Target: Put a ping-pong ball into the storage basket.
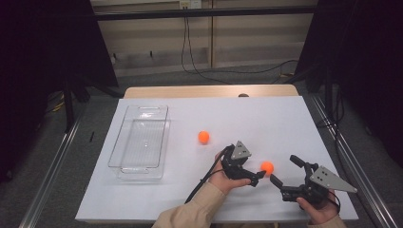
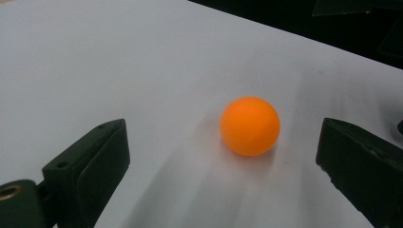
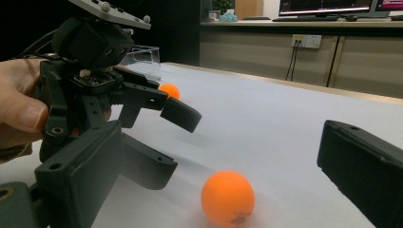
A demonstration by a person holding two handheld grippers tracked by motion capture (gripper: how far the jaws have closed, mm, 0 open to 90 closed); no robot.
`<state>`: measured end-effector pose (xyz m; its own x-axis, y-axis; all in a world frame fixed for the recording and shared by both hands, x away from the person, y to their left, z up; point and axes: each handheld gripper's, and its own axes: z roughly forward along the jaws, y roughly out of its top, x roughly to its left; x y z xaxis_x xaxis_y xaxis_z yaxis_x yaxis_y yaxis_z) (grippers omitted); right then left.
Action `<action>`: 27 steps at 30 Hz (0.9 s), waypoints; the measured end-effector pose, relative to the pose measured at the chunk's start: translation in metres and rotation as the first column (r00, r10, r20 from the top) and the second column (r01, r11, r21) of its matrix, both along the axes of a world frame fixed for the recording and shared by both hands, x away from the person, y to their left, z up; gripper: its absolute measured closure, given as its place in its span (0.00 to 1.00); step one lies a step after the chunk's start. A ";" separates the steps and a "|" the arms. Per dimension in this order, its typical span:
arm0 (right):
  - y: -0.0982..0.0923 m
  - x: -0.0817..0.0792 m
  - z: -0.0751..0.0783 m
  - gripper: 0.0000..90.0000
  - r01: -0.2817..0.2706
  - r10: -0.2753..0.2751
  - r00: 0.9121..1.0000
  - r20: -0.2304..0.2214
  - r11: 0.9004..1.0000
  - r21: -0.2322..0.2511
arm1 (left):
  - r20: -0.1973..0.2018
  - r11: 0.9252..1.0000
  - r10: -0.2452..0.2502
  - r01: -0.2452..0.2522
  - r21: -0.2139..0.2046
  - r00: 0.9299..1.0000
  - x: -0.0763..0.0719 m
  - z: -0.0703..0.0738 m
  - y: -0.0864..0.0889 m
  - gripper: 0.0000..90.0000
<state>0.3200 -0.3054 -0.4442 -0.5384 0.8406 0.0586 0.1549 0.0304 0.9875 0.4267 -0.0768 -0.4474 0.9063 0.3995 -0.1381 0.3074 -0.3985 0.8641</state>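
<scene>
My left claw [image 1: 260, 176] is spread wide around the near orange ball [image 1: 267, 166], which sits on the white table [image 1: 266, 118] between its jaws, untouched; my right claw [image 1: 281, 172], also released, flanks it opposite

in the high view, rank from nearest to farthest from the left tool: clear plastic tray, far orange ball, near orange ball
1. Near orange ball, just off the left tool, toward the right tool.
2. Far orange ball, mid-table, beyond it.
3. Clear plastic tray, at the table's left side.
</scene>
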 end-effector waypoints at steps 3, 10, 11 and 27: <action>0.000 0.000 0.000 0.02 -0.001 0.001 1.000 0.000 1.000 0.004 | -0.004 1.000 -0.007 0.007 -0.003 1.000 0.000 0.000 -0.002 0.04; -0.001 0.000 0.000 0.02 -0.001 0.001 1.000 0.003 1.000 -0.004 | -0.005 1.000 -0.004 0.004 0.013 1.000 0.002 -0.001 -0.005 0.05; -0.001 0.000 0.000 0.02 -0.001 0.001 1.000 0.003 1.000 -0.003 | -0.003 1.000 -0.008 0.008 0.013 1.000 0.002 -0.001 -0.006 0.05; -0.001 0.000 0.000 0.02 -0.002 0.002 1.000 -0.001 1.000 -0.004 | -0.007 0.999 -0.027 0.027 0.025 1.000 0.005 -0.007 -0.012 0.10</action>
<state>0.3197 -0.3066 -0.4441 -0.5397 0.8400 0.0562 0.1560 0.0342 0.9872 0.4318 -0.0885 -0.4543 0.9159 0.3782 -0.1347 0.3021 -0.4284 0.8516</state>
